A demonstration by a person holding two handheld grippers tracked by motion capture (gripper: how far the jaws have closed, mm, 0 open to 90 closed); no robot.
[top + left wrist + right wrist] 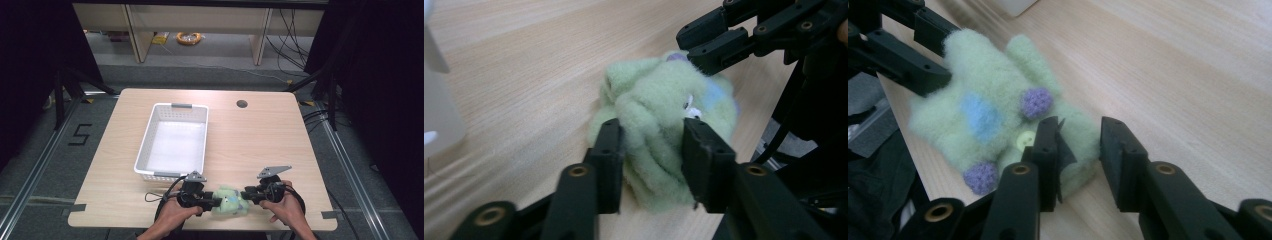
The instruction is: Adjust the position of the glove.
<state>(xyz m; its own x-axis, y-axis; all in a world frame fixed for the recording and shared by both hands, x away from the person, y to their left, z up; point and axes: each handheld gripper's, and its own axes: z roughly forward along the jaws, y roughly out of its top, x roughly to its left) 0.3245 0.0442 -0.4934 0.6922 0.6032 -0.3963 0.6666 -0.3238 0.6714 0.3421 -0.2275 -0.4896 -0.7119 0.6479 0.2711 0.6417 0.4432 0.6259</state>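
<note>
Green fleece toy sits near the front edge of the table, btwn your two grippers, just in front of the white basket.

Left gripper: in its own view the jaws are pinching a bunched fold of the fleece, pads pressed into both sides. In the high view the left gripper meets the toy's left end.

Right gripper: jaws partly spread around the toy's other end. One pad touches the fleece by the yellow button; the other pad stands apart w/ a gap, so no firm pinch there.

Toy details in the right gripper view: light blue patch and two purple knit pom-poms. Toy rests on the wood, bunched up, not lifted.
</note>
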